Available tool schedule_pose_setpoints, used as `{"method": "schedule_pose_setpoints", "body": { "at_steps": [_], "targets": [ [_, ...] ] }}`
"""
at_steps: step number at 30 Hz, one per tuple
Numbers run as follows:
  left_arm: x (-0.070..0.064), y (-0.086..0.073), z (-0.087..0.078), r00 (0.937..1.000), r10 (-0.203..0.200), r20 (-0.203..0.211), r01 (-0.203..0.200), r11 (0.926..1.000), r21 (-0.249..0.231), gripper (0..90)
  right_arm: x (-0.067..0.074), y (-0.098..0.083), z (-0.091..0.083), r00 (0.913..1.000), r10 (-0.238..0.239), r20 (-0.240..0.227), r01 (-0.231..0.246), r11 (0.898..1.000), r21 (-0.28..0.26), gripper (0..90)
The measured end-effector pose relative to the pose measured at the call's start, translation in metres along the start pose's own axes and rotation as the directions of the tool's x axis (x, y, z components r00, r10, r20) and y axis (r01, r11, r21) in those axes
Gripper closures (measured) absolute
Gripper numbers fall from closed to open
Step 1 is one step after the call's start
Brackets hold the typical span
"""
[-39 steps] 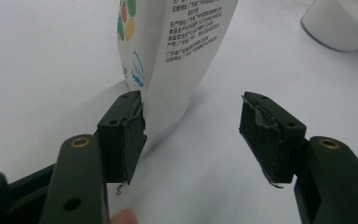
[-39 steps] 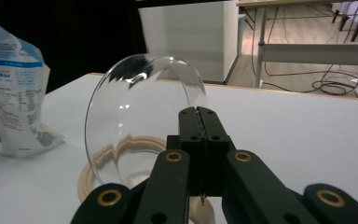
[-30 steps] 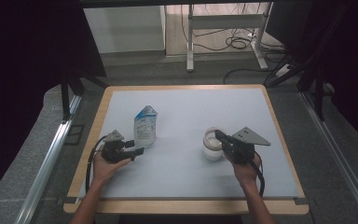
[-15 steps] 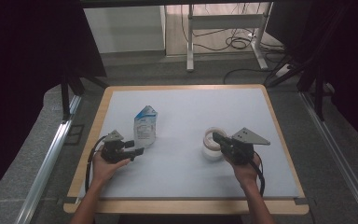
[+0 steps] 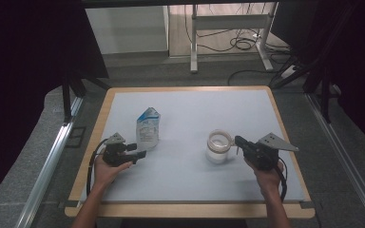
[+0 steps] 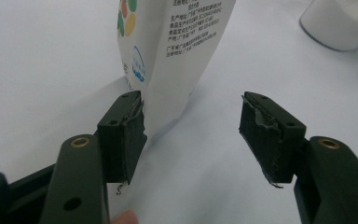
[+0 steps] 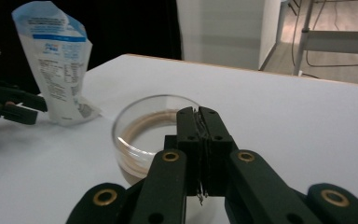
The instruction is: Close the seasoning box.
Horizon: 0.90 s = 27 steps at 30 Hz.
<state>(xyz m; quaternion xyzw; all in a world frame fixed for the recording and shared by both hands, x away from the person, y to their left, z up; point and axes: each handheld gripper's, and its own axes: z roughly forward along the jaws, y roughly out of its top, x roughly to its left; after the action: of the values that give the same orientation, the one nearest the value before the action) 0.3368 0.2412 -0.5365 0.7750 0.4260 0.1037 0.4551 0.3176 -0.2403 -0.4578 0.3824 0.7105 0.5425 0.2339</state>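
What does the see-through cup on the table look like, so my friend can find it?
Look at the big white table with a wooden rim. Right of its middle, just ahead of the right gripper, stands a short, round, clear glass cup. Unlike the tall white and blue printed pouch on the left, it is see-through.

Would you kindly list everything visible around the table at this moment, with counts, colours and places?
pouch: one, white with blue top and print, standing left of centre on the table
glass cup: one, clear with a brownish ring low inside, right of centre
table: one, white top with a wooden rim
desk frame: one, white, on the floor beyond the table
cables: several, black, under that frame
left tongs: one, black, open, one pad beside the pouch's lower edge
right tongs: one, black, shut, at the cup's near rim
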Motion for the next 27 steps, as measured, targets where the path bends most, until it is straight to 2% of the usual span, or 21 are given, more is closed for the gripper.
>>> {"method": "schedule_pose_setpoints", "body": {
  "at_steps": [6, 13, 21, 27],
  "targets": [
    [0.0, -0.001, 0.001, 1.0, 0.002, 0.001, -0.002, 1.0, 0.005, 39.8, -0.019, -0.011, -0.01, 0.9991, 0.019, 0.037, -0.02, 1.0, 0.013, 84.8],
    [0.001, -0.001, 0.001, 1.0, 0.0, 0.003, 0.0, 1.0, 0.004, 39.8, -0.041, -0.031, -0.015, 0.9967, 0.032, 0.074, -0.038, 0.996, 0.078, 67.6],
    [0.0, -0.001, 0.001, 1.0, -0.002, 0.005, 0.002, 1.0, 0.003, 39.8, -0.055, -0.051, -0.011, 0.9969, 0.013, 0.078, -0.026, 0.985, 0.168, 49.4],
    [0.001, -0.002, 0.001, 1.0, -0.003, 0.006, 0.003, 1.0, 0.006, 39.7, -0.059, -0.06, -0.007, 0.9959, 0.009, 0.09, -0.028, 0.977, 0.211, 44.7]
  ]
}}
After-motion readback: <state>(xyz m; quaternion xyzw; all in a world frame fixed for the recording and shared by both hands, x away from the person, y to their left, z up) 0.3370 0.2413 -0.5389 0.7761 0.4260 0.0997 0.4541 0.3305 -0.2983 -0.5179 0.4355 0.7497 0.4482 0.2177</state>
